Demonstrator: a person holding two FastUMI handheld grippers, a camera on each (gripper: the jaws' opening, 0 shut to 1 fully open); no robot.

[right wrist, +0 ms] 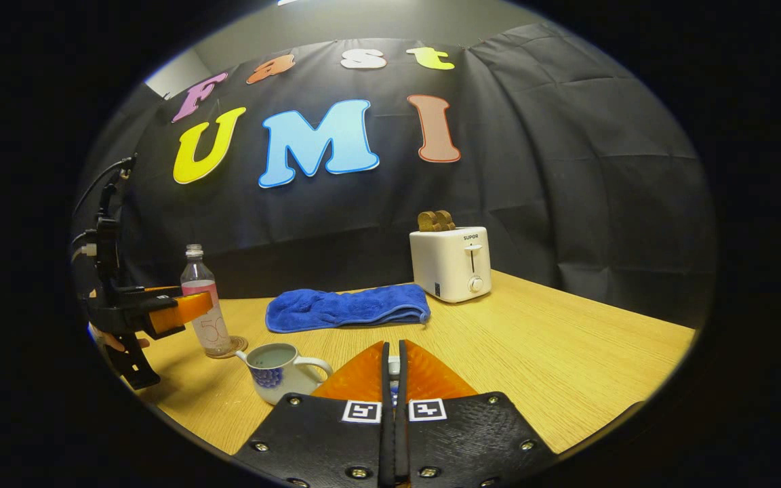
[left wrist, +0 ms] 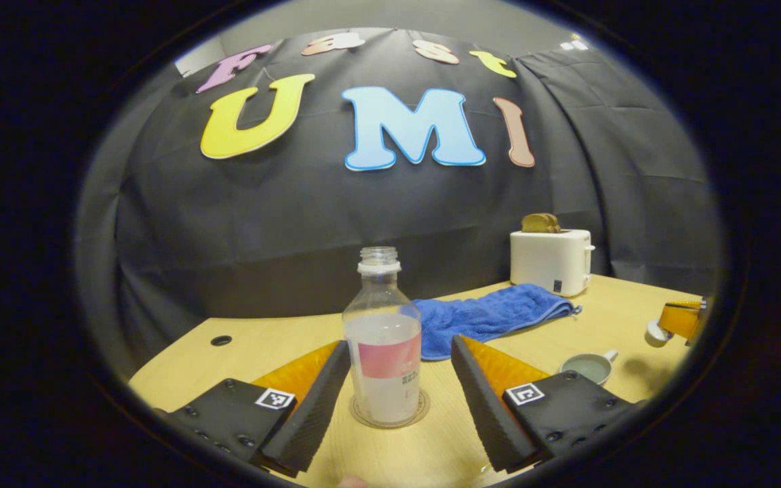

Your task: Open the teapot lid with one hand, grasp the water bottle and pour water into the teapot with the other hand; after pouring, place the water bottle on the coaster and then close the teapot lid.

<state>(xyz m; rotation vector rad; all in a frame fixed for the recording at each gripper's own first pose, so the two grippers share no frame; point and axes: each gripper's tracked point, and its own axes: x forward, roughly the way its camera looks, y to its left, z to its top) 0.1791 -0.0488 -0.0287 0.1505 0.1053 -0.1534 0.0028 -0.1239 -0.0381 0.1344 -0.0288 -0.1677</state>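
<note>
Left tongs spread around the bottle; right tongs pinch something small, perhaps the lid.

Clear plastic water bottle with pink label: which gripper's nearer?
Left. The left gripper is open with fingers flanking the clear plastic water bottle; the right gripper is off by the teapot.

A staged recording booth: black cloth wall behind a wooden table with a toaster.

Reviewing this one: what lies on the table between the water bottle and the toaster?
A folded blue towel lies between the water bottle and the toaster, seen in the right gripper view.
</note>
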